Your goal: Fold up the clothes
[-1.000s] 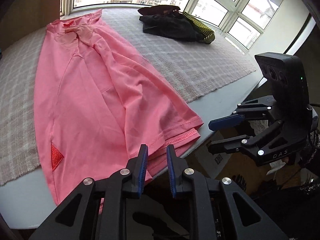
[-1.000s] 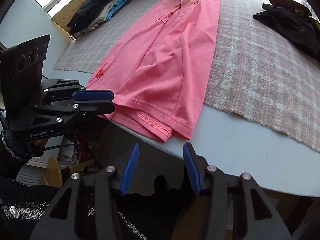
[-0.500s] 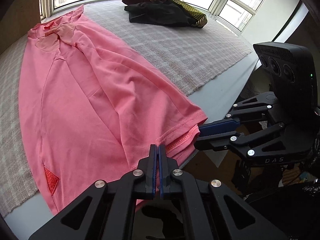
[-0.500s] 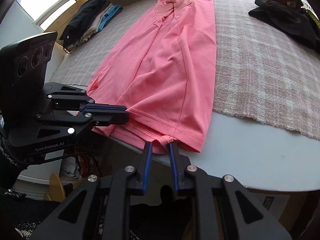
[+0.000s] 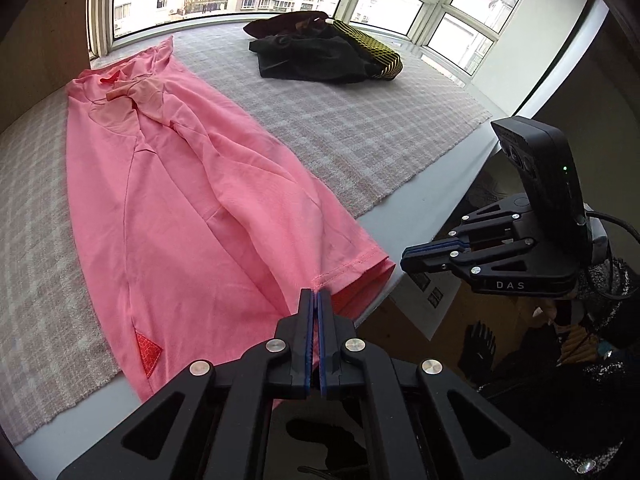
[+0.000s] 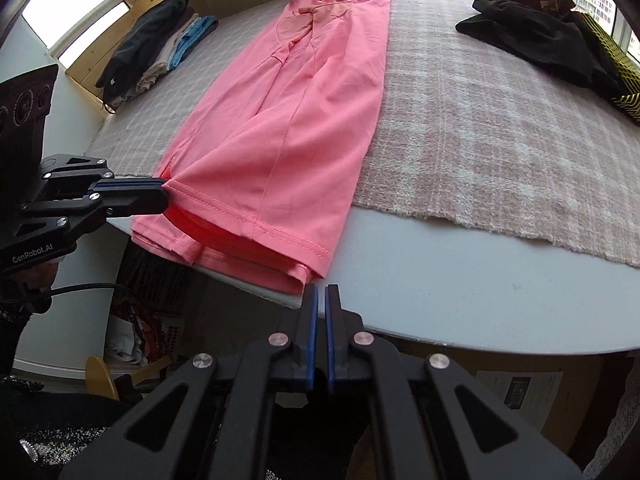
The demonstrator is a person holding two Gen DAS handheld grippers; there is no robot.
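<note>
A pink shirt [image 5: 200,220] [image 6: 288,120] lies lengthwise on a checked mat, folded narrow, its hem hanging over the table's near edge. My left gripper [image 5: 314,294] [image 6: 166,192] is shut on the hem's top layer, which puckers at the tips and is lifted a little off the layers below. My right gripper [image 6: 321,288] [image 5: 402,257] is shut at the hem's right corner, with only the very edge of the cloth at its tips. A red triangle label [image 5: 149,354] shows near the hem.
The checked mat [image 6: 480,140] covers most of the grey table [image 6: 480,292]. A dark clothes pile [image 5: 316,56] [image 6: 540,36] with a yellow-black piece lies far right by the windows. Folded garments [image 6: 160,48] are stacked at the far left. A person's dark sleeve is below.
Both grippers went from open to shut: the left closed on the hem first, then the right closed at the corner. The hem's top layer now lifts at the left gripper.
</note>
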